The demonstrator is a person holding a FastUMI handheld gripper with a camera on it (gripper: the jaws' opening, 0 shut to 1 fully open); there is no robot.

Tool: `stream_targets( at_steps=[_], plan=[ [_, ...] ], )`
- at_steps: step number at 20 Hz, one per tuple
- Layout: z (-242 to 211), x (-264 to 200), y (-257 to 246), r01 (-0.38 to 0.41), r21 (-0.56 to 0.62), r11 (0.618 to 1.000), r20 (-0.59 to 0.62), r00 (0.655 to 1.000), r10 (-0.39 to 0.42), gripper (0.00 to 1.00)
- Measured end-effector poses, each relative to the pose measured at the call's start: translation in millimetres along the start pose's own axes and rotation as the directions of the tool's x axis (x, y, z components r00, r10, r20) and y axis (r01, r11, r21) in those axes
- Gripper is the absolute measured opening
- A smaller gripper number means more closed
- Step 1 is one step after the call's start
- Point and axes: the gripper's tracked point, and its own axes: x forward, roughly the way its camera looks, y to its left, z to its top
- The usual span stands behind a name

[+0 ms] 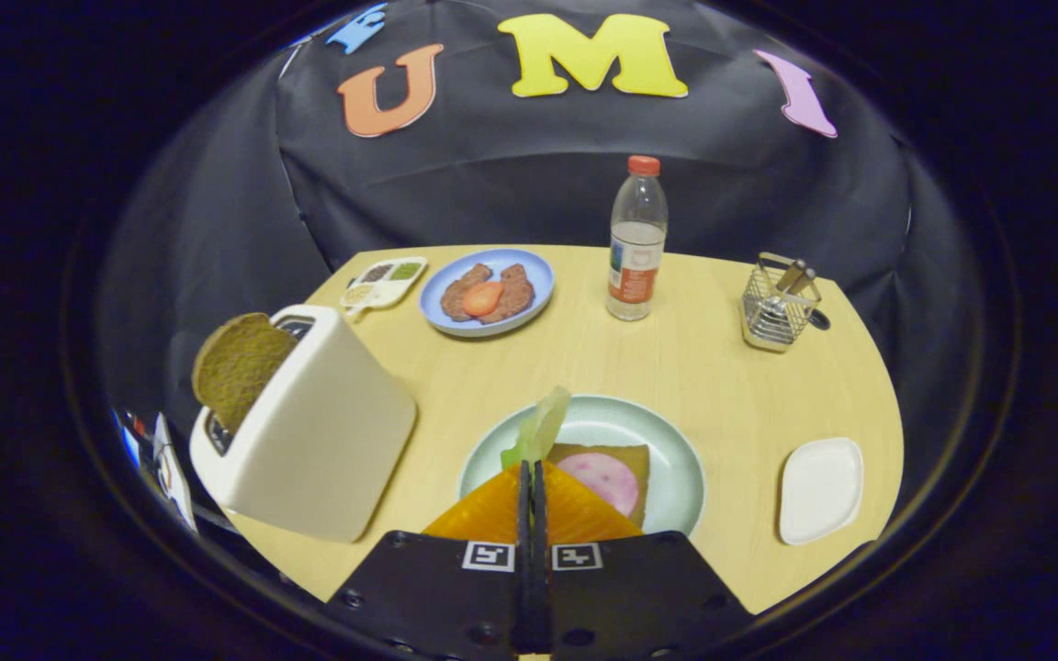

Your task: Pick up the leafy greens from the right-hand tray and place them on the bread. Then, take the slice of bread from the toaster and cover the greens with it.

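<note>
Here, hand-held gripper [530,477] clenched on leafy greens [543,424], over plate rim [676,441], toaster [309,431] just beside.

Two plates [676,459] [529,266], two bread slices [240,367] [635,459], one toaster [318,441], one bottle [636,243], one white tray [820,489].

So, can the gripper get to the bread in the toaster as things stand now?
Probably not yet: the gripper is shut on the greens over the plate. The bread sticks out of the toaster, nothing blocking it.
</note>
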Motion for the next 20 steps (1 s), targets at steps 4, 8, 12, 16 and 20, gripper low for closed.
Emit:
stream_targets(
  at_steps=[4, 8, 12, 16, 20],
  plan=[
    [-6.2, 28.5, -24.7, 0.054, 0.010, 0.998, -0.039, 0.998, -0.053, 0.00],
    [-10.7, 41.9, -41.5, 0.100, 0.011, 0.995, -0.057, 0.993, -0.099, 0.00],
    [-6.5, 38.9, -50.2, 0.124, 0.012, 0.992, -0.044, 0.991, -0.124, 0.14],
    [6.5, 3.5, -40.4, 0.133, 0.003, 0.991, 0.023, 0.991, -0.133, 0.36],
    [26.8, -42.4, -1.0, 0.091, -0.007, 0.996, 0.101, 0.991, -0.089, 0.57]
  ],
)
